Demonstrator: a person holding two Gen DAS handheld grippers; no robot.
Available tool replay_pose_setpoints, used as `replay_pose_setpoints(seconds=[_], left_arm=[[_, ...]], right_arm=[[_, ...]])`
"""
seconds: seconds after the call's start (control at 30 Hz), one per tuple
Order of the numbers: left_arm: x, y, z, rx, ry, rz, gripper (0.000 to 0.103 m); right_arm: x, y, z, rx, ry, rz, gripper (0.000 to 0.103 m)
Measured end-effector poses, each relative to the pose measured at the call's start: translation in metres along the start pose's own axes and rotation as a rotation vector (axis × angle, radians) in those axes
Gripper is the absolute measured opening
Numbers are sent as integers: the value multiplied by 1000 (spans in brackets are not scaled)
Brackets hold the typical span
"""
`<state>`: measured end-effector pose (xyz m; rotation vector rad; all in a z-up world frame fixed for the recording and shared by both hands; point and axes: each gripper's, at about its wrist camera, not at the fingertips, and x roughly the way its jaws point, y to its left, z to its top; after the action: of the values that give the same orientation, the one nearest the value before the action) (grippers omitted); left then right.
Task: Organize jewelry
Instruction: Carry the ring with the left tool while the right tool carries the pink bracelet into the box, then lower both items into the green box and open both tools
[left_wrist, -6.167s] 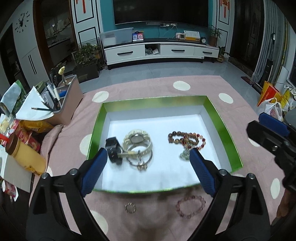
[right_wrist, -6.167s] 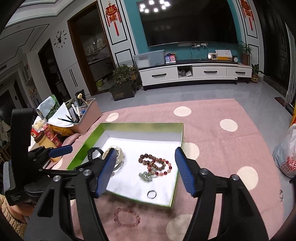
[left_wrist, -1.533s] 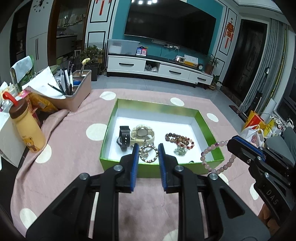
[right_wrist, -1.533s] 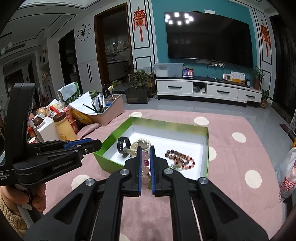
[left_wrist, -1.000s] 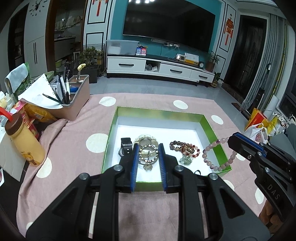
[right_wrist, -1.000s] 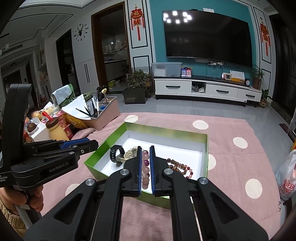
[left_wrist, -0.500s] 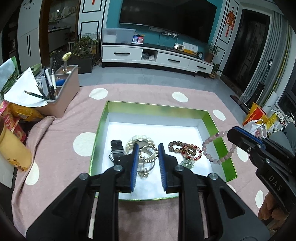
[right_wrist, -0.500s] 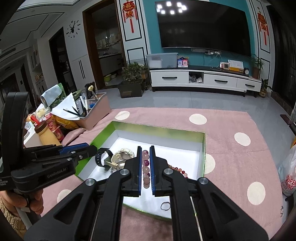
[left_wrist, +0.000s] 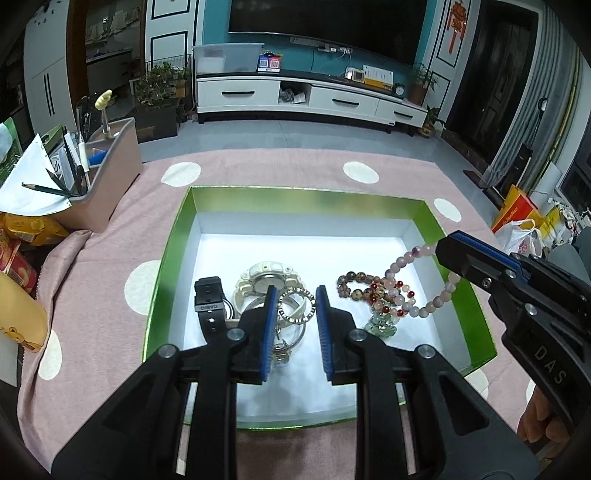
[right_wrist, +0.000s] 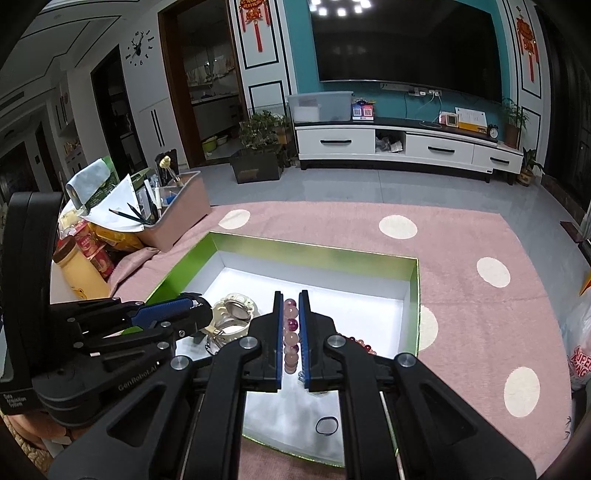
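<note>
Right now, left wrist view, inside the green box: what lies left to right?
black watch → cream watch → small ring bracelet held in the left gripper → dark bead bracelet → pink bead bracelet hanging from the right gripper

dark bead bracelet (right_wrist: 360, 341): mostly hidden by right tongs | yellow bottle (left_wrist: 18, 314): cut by edge

Left wrist view: we look forward and steeply down along left gripper (left_wrist: 294, 295) fingers, close above green box (left_wrist: 168, 266) on pink dotted cloth (left_wrist: 107, 302). Right wrist view: we look along right gripper (right_wrist: 288, 325) fingers, less steeply, from box's near right side, close. Both face TV wall (right_wrist: 406, 44). We share box interior, watches, pen tray (left_wrist: 110, 173), white cabinet. Each view catches other gripper at its edge.
</note>
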<state>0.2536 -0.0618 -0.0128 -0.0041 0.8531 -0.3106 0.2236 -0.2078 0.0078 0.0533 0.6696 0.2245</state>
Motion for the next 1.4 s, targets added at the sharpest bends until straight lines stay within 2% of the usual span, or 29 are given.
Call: replay_pose_setpoints(seconds=[0.93, 1.4], left_arm=[[37, -6, -15, 35, 88, 26, 21], [42, -5, -17, 34, 103, 36, 21]], right_arm=[[41, -6, -14, 16, 132, 3, 7], [43, -8, -17, 21, 155, 0, 7]])
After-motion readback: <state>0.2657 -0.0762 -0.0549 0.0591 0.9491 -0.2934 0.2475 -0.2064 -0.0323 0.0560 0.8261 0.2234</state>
